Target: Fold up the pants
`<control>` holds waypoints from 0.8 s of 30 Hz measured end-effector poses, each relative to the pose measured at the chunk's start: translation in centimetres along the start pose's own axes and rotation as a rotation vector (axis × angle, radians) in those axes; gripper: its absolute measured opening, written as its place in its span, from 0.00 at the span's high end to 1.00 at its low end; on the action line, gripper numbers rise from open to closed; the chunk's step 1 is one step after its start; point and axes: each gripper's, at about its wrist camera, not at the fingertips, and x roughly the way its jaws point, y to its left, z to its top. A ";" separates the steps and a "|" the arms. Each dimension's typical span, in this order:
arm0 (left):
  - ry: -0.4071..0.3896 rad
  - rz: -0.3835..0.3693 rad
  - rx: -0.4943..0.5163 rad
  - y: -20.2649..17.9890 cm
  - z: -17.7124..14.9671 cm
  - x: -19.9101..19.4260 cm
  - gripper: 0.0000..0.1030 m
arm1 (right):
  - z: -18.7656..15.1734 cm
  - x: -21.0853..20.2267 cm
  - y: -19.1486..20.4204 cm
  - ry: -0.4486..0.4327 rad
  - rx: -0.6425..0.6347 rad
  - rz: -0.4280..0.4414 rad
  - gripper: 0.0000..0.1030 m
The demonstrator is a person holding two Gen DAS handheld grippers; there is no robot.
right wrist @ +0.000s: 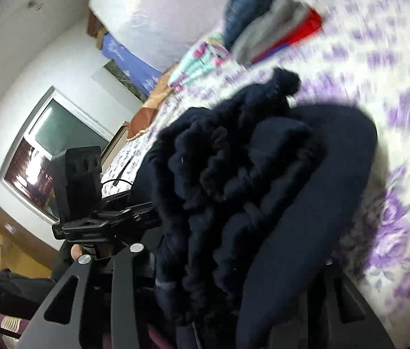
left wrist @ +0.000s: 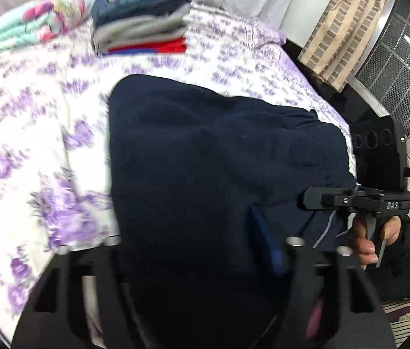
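The thick, soft navy fleece pants (left wrist: 219, 174) drape limply over the purple-flowered bedspread (left wrist: 30, 133), bunched across both grippers; their fingers' grip is hidden. Best taken at the gathered waistband (right wrist: 234, 157).

Left gripper (left wrist: 205, 261): black two-finger frame, low in its own view; finger ends hidden behind dark cloth, so the jaw gap cannot be read.

Right gripper (right wrist: 219, 276): same build, its finger ends likewise covered.

Right hand (left wrist: 373, 241): bare fingers wrapped round the handle under the right gripper's body, at the left camera's right edge.
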 end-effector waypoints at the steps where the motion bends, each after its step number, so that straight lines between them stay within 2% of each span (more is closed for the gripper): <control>1: -0.008 -0.030 -0.021 -0.1 0.0 -0.7 0.60 | 0.2 -0.8 1.3 -0.020 -0.048 -0.010 0.60; 3: -0.025 -0.059 -0.029 -0.6 0.0 -1.7 0.60 | 0.4 -2.1 3.3 -0.050 -0.125 -0.015 0.60; 6: -0.064 -0.052 0.006 -1.7 -0.2 -2.7 0.60 | 1.0 -2.8 3.3 -0.068 -0.138 -0.013 0.61; 9: -0.010 -0.071 -0.030 -0.8 0.0 -0.5 0.59 | 1.5 -1.4 1.3 -0.029 -0.079 -0.046 0.61; 10: 0.031 -0.072 -0.049 0.0 -0.3 1.0 0.47 | 1.8 -0.8 0.6 -0.015 -0.059 -0.061 0.61; 12: 0.043 -0.060 -0.090 1.4 -0.5 2.3 0.25 | 1.5 -0.7 -1.2 -0.011 -0.004 -0.052 0.62; 14: 0.045 -0.118 -0.117 2.3 -0.2 2.5 0.19 | 0.5 -1.3 -2.2 -0.018 0.012 -0.036 0.62; 16: 0.073 -0.132 -0.088 1.7 0.4 3.3 0.04 | 0.2 -1.6 -3.0 -0.025 0.021 -0.021 0.62; 18: 0.085 -0.100 0.000 0.3 0.6 4.4 0.04 | -0.4 -1.6 -4.4 -0.023 0.049 0.004 0.61; 20: 0.054 -0.111 -0.012 -0.2 1.1 4.8 0.07 | -0.7 -1.6 -5.6 -0.029 0.110 0.027 0.61; 21: 0.046 -0.150 -0.036 -0.3 1.4 4.6 0.37 | -1.0 -1.6 -5.6 -0.034 0.118 0.032 0.61; 22: 0.047 -0.168 -0.042 -0.4 1.7 4.5 0.43 | -0.9 -1.7 -5.2 -0.039 0.107 0.029 0.61; 24: 0.033 -0.151 -0.035 -1.1 2.1 3.7 0.49 | -0.3 -2.1 -3.8 -0.047 0.074 0.038 0.61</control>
